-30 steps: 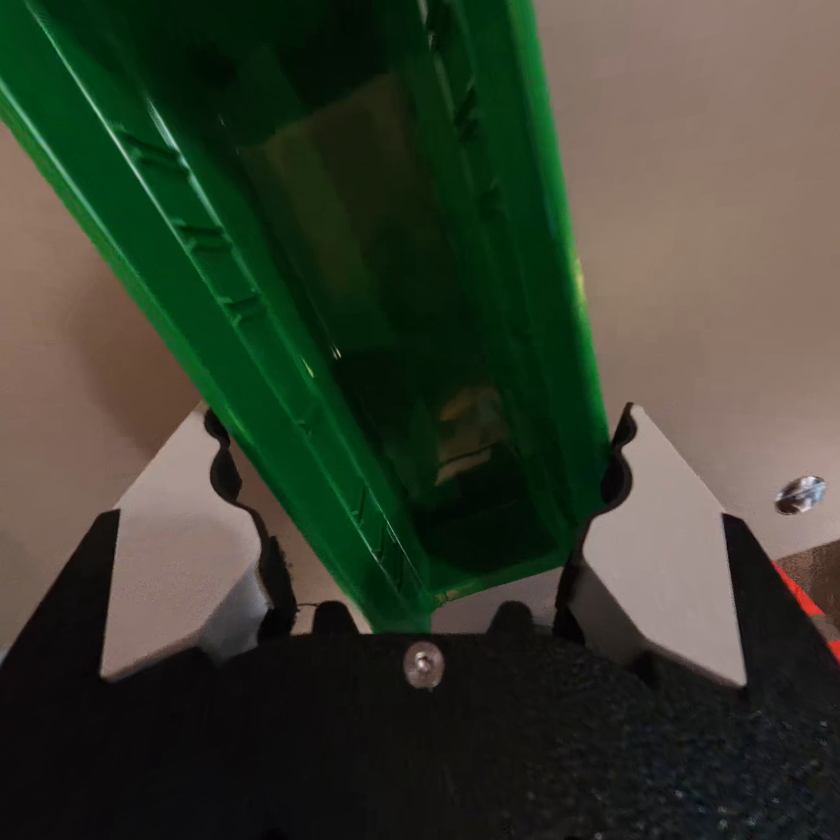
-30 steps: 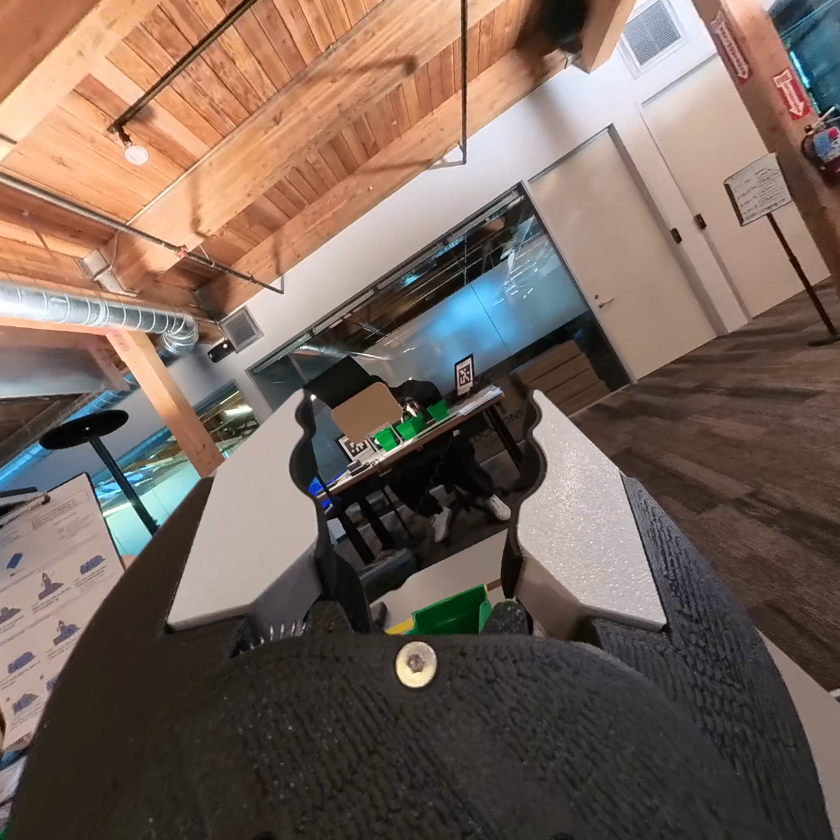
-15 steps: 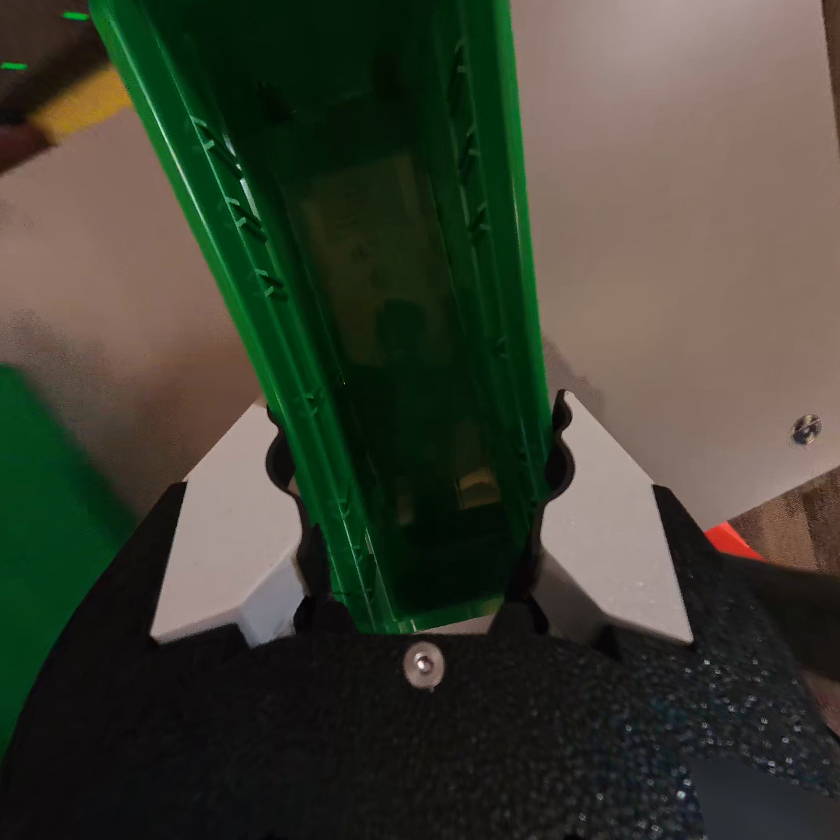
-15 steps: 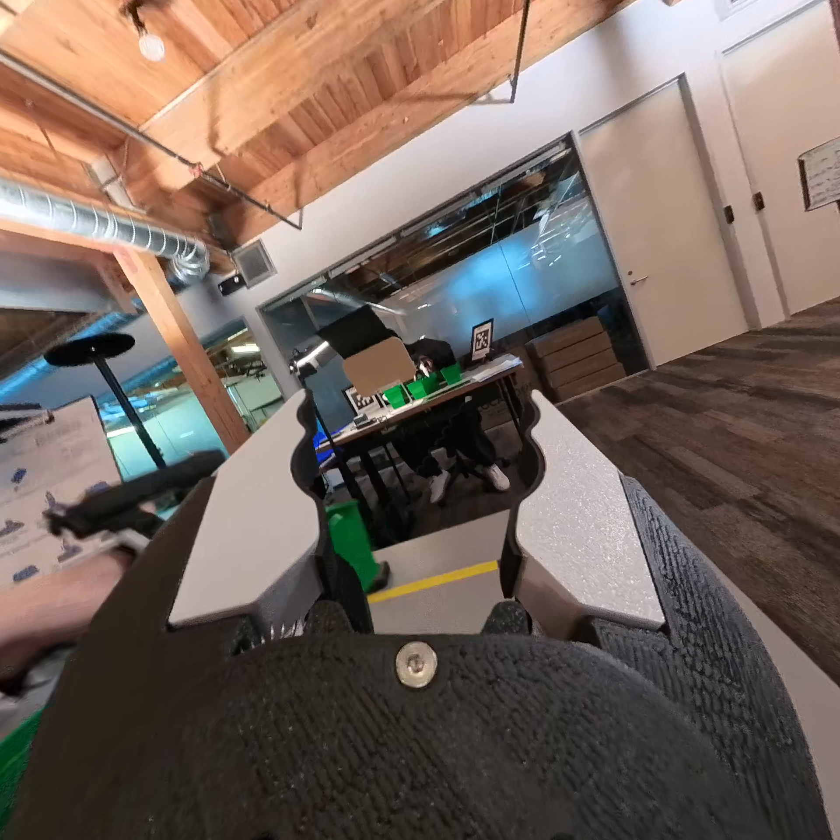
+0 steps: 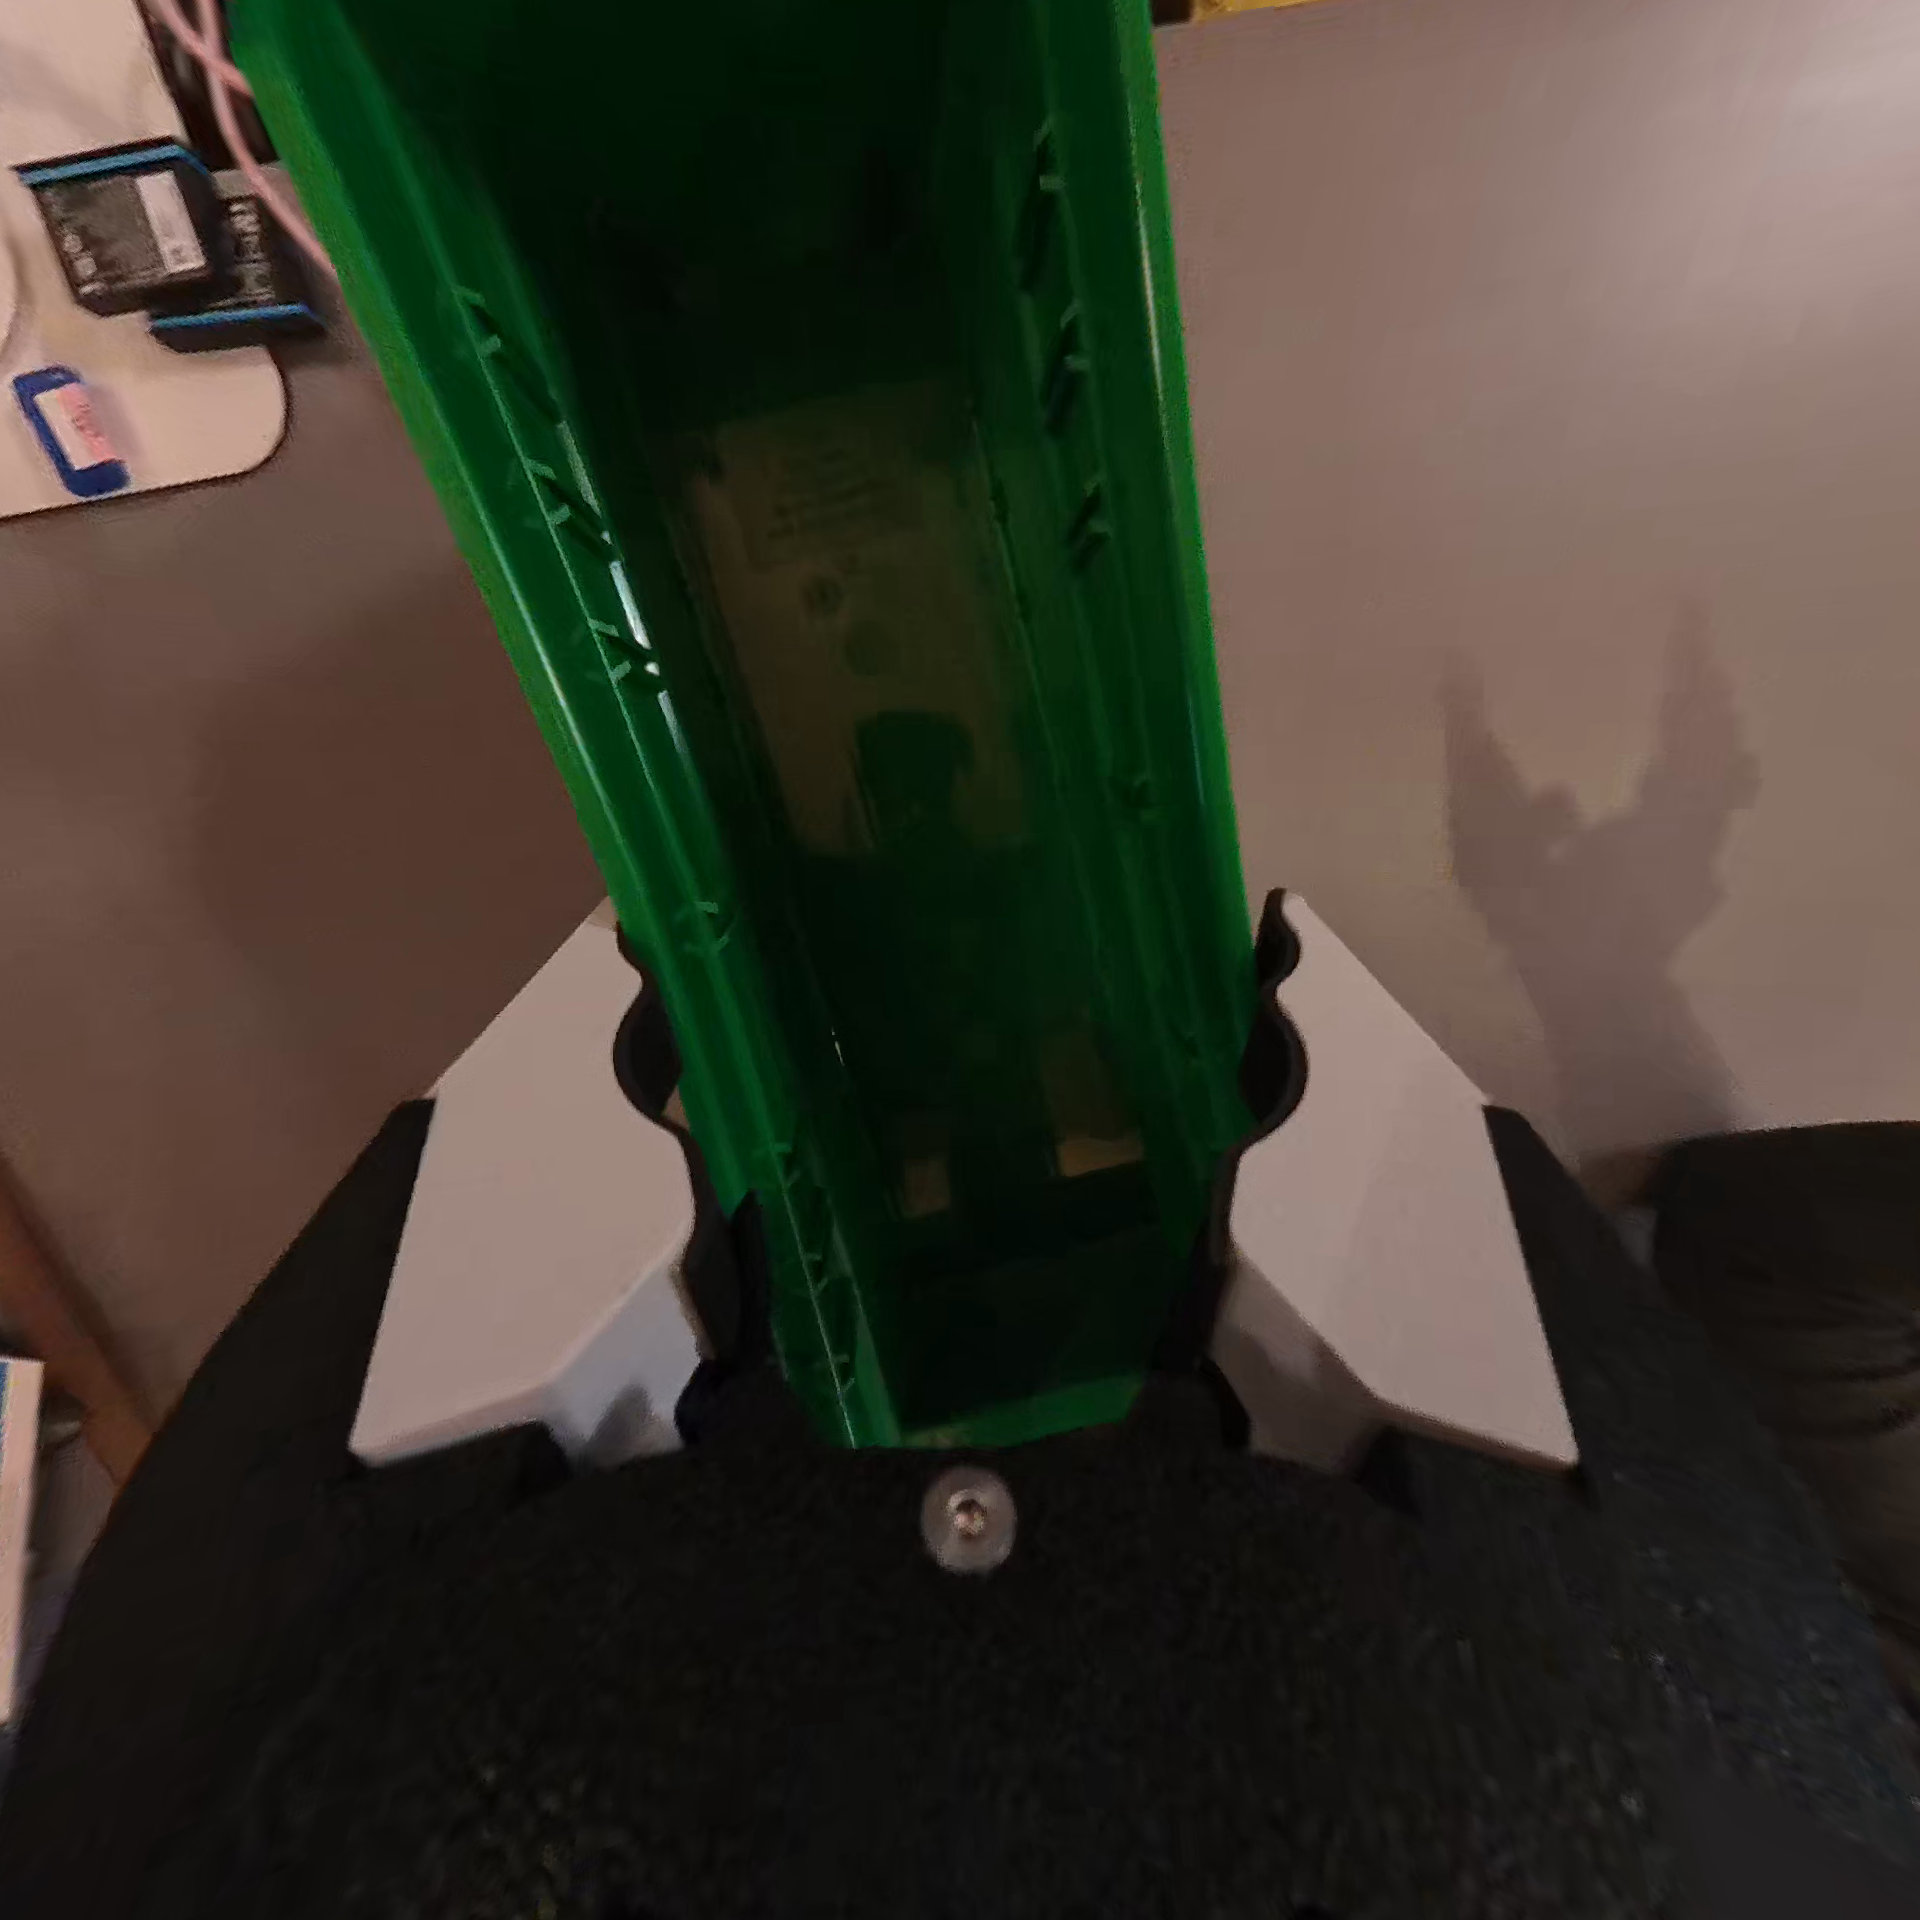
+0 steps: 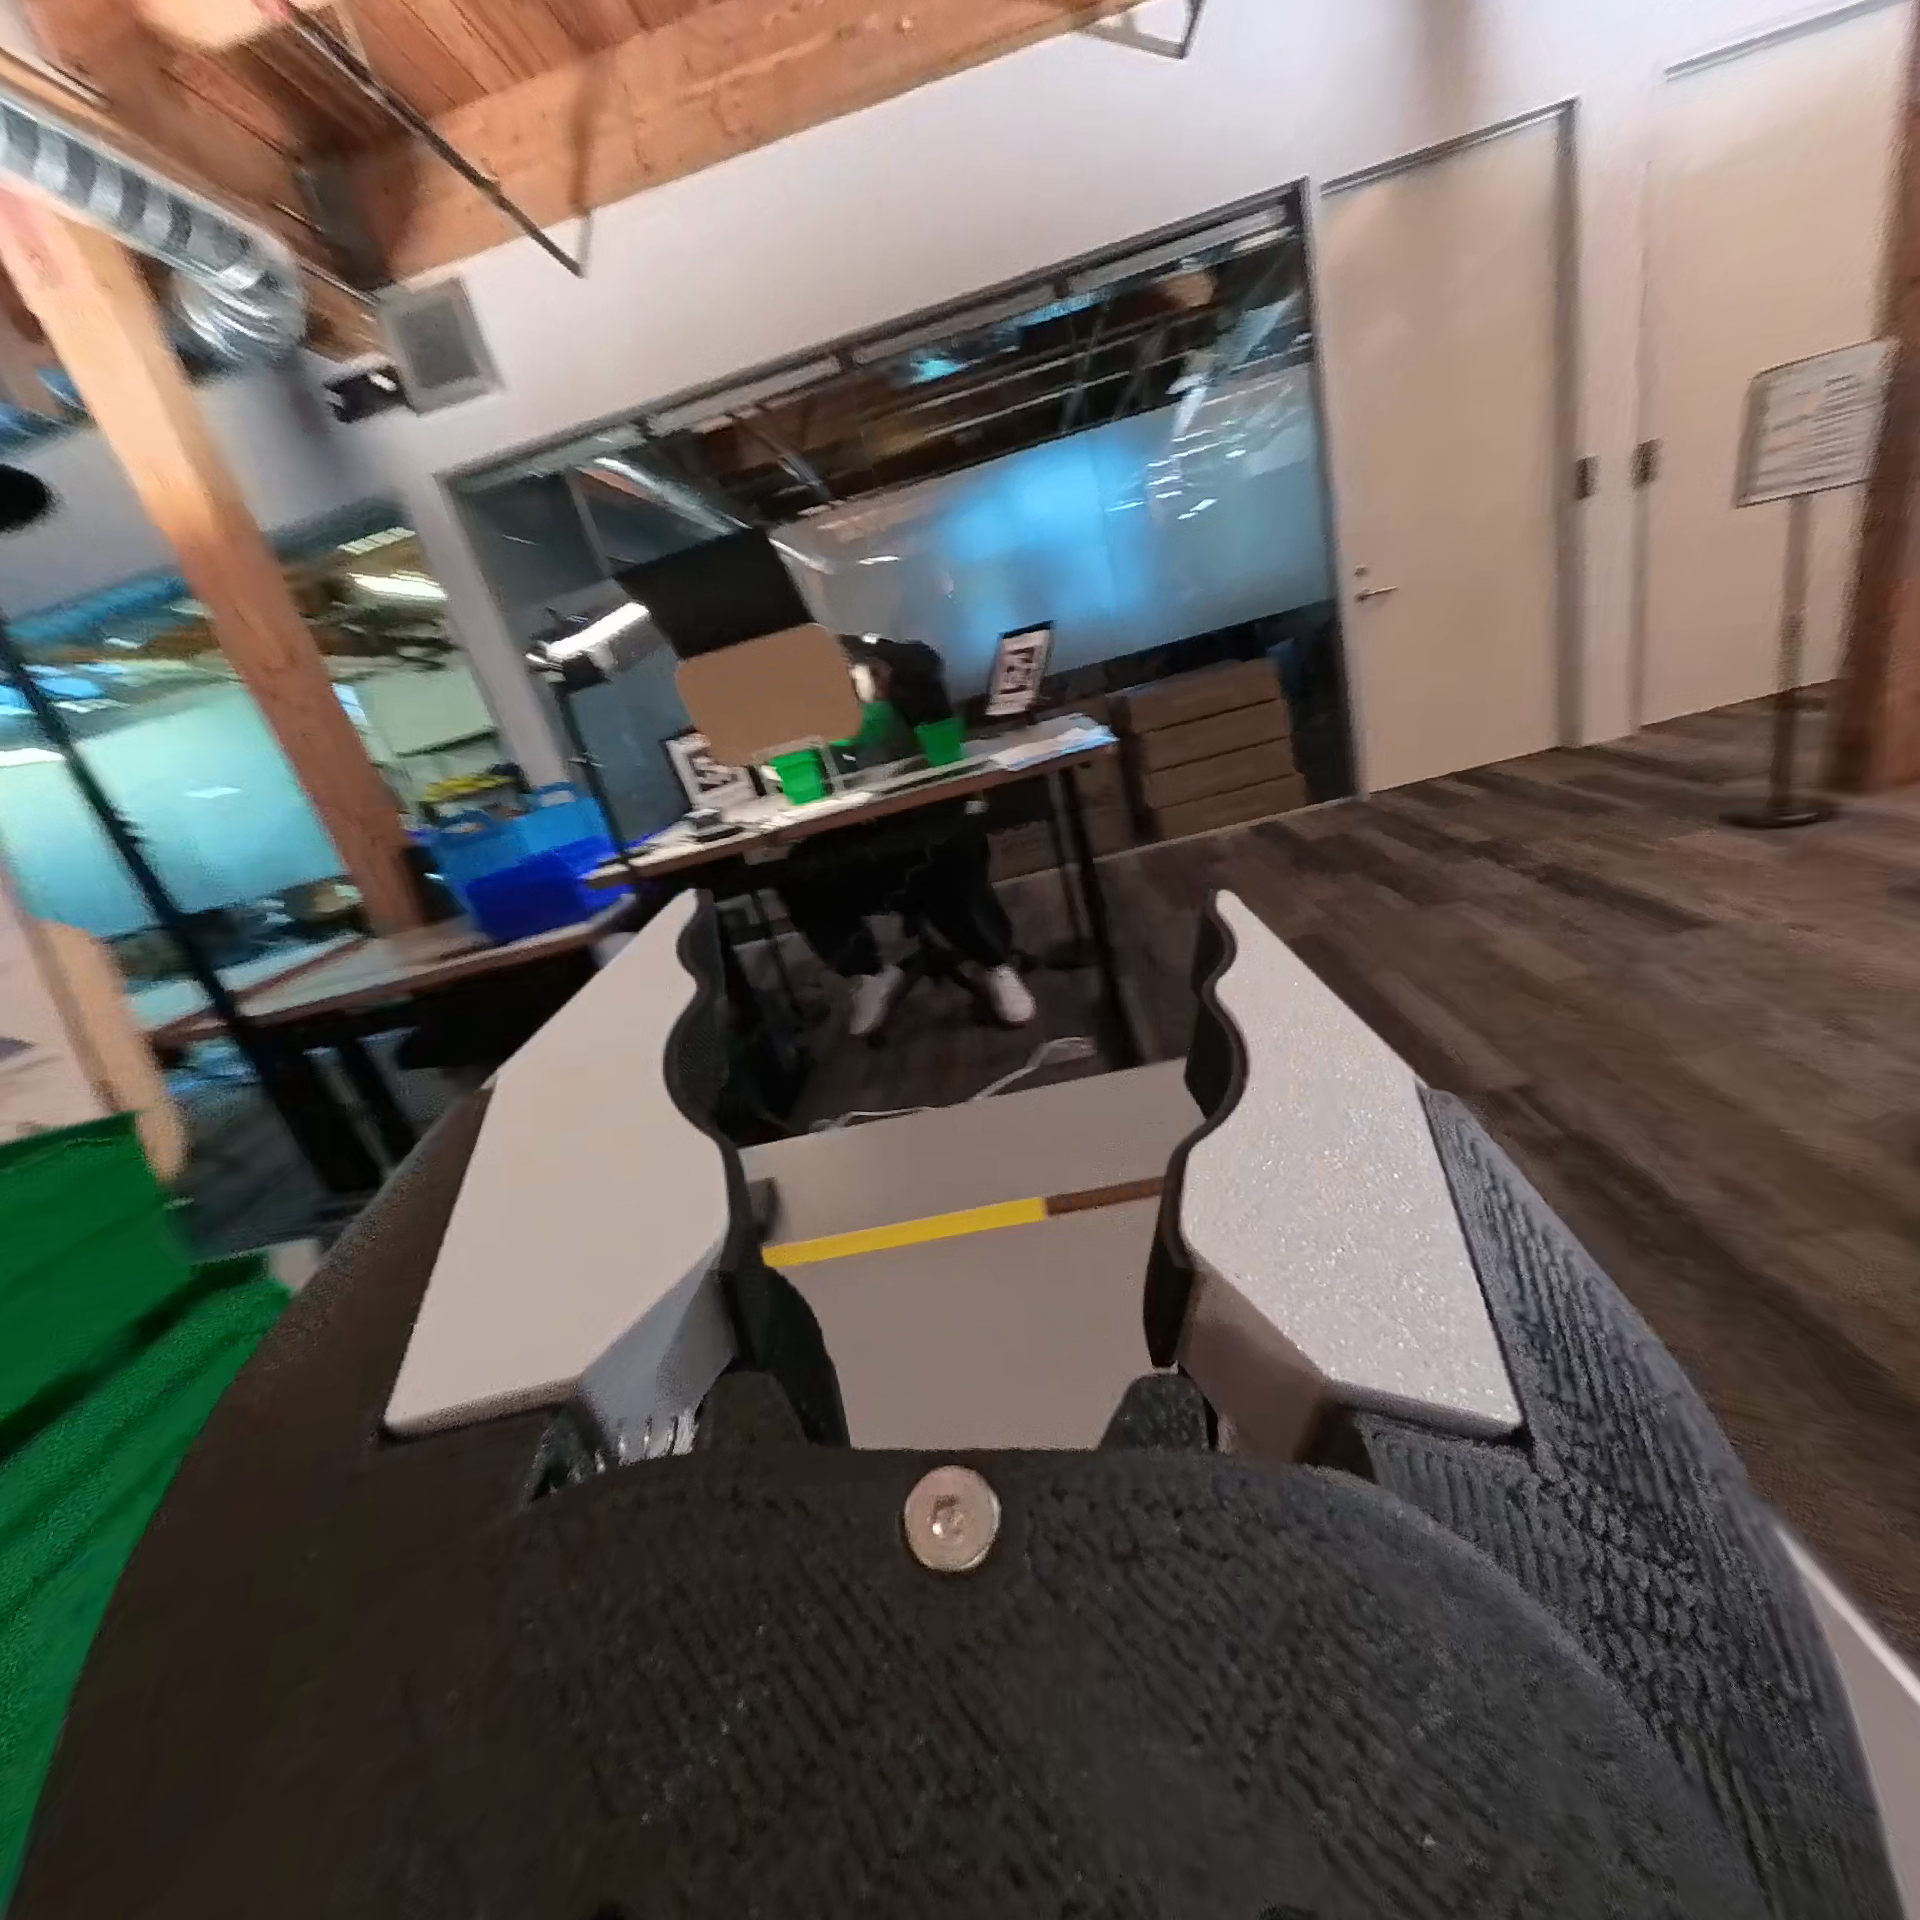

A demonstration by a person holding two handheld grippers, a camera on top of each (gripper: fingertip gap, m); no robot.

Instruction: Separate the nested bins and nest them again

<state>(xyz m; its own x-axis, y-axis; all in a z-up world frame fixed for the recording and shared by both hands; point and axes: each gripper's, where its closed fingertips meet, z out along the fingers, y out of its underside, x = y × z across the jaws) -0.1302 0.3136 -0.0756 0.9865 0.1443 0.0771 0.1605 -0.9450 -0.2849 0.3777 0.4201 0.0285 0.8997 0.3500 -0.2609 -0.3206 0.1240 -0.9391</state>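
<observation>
Left wrist view: your left gripper (image 5: 951, 1049) pinches a long green bin (image 5: 831, 623) by both side walls, its 2 fingers (image 5: 540, 1195) pressed against it; the bin runs toward 12 o'clock above the grey surface (image 5: 1507, 468). Right wrist view: your right gripper (image 6: 951, 1039) is empty with fingers spread, and more green bin material (image 6: 94, 1299) sits blurred at 9 o'clock.

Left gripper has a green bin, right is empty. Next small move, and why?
Probably swing the left gripper leftward: it is shut on a green bin above bare table, while more green plastic shows left of the open, empty right gripper.
</observation>
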